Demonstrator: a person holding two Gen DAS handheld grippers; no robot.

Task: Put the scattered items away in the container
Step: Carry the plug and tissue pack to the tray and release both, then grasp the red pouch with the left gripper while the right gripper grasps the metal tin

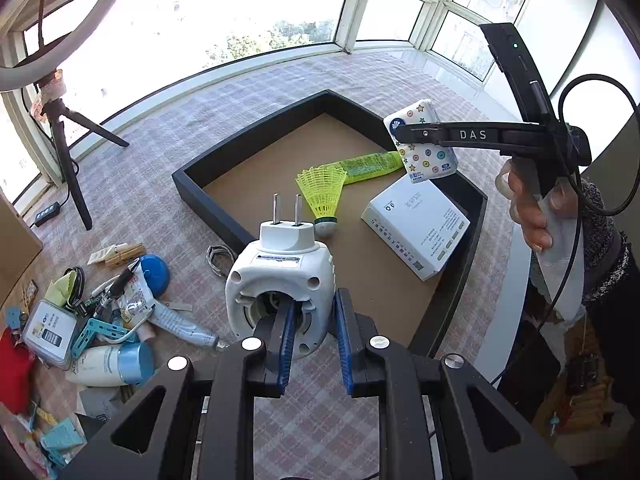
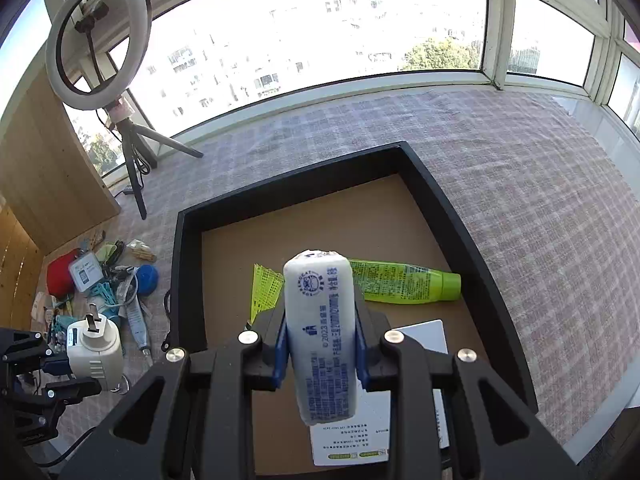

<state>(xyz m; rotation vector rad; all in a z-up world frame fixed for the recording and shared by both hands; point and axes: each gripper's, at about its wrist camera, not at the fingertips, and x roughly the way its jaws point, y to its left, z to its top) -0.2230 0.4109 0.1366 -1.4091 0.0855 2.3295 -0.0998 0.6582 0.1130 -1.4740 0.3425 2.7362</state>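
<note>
My left gripper [image 1: 314, 320] is shut on a white plug-in device [image 1: 280, 280] with two prongs, held above the checked cloth just left of the black tray [image 1: 208, 196]. It also shows in the right wrist view [image 2: 94, 346]. My right gripper [image 2: 320, 350] is shut on a white tissue pack [image 2: 320, 332], held above the tray [image 2: 180, 280]; in the left wrist view the pack [image 1: 426, 140] hangs over the tray's far right side. Inside the tray lie a yellow shuttlecock [image 1: 322, 196], a green tube [image 2: 400, 282] and a white box [image 1: 416, 224].
A heap of scattered items lies left of the tray: a blue-capped bottle [image 1: 112, 364], a white tube [image 1: 180, 326], a blue round lid [image 1: 154, 272], wooden pegs [image 1: 124, 254], a red cloth [image 2: 60, 274]. A ring light on a tripod [image 2: 98, 40] stands at the back left.
</note>
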